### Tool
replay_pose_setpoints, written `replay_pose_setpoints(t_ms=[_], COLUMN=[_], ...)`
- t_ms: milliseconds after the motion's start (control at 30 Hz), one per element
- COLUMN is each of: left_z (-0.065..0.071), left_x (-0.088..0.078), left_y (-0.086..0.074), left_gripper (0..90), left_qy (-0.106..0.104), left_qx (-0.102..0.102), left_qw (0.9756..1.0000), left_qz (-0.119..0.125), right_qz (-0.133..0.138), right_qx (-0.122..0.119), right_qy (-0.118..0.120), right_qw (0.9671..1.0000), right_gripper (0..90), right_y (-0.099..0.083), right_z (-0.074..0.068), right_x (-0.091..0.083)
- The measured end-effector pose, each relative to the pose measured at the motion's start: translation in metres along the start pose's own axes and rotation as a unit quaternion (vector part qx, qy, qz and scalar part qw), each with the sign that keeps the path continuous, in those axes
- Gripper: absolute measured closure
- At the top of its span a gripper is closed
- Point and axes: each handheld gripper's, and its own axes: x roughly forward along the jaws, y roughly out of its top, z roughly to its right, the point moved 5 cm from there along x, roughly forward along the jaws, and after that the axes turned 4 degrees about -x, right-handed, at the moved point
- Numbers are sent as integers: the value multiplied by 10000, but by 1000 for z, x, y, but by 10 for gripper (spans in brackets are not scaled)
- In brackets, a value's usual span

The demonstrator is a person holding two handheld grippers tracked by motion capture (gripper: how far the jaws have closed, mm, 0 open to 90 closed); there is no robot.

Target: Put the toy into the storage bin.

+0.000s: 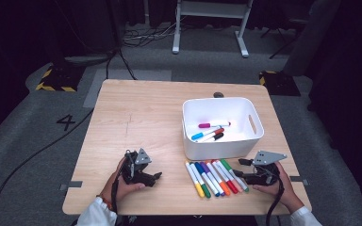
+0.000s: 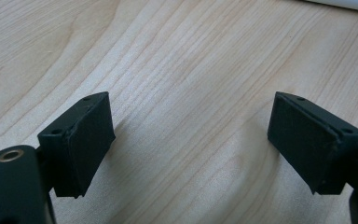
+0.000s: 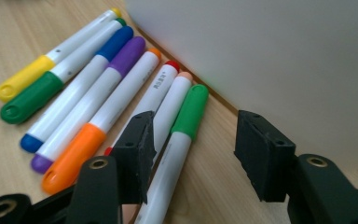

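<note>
My right gripper (image 3: 191,154) sits low on the table (image 1: 136,113), its fingers (image 3: 137,154) apart with nothing pressed between them. The green-capped marker (image 3: 179,140) at the near end of the row runs between them, just beside the left finger; I cannot tell whether that finger touches it. In the high view this gripper (image 1: 242,168) lies at the right end of the row of markers (image 1: 214,178).

Just past the green-capped one lie the others side by side, touching: peach-tipped, red-tipped, then the marker with the orange cap (image 3: 72,156), purple, blue, green and yellow farthest from my fingers. Straight beyond the fingertips rises the wall of the white bin (image 3: 270,56), close behind the markers' far ends.

My left gripper (image 2: 191,140) rests on bare wood, its fingers (image 2: 86,135) spread wide and holding nothing; in the high view it (image 1: 153,178) is well apart from the row.

Farther off, inside the bin (image 1: 191,141), lie four more markers (image 1: 212,131).
</note>
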Motion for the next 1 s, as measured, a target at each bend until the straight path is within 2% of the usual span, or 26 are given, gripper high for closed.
replay_pose_setpoints(t_ms=[200, 333, 400, 467, 600, 767, 1000], left_z=[0, 0, 0, 0, 0, 0, 0], left_x=[0, 0, 0, 0, 0, 0, 0], left_y=[0, 0, 0, 0, 0, 0, 0], left_gripper=[145, 145, 145, 145, 145, 145, 145], left_qy=[1, 2, 2, 2, 1, 1, 2], left_qx=[2, 2, 3, 2, 3, 2, 2], left_qw=[10000, 10000, 10000, 10000, 10000, 10000, 10000], left_qz=[0, -1, -3, -2, -1, -2, -1], right_qz=[10, -96, -163, -202, -264, -270, -330], right_qx=[109, 106, 136, 208, 194, 337, 311], right_qy=[95, 32, -3, 63, -30, -83, -59], right_qw=[9999, 9999, 9998, 9996, 9995, 9990, 9990], right_gripper=[487, 517, 555, 615, 659, 643, 638], right_y=[0, -1, -4, -7, -14, -18, -17], right_z=[0, 0, 2, 5, 9, 15, 16], right_x=[12, 18, 20, 22, 20, 18, 26])
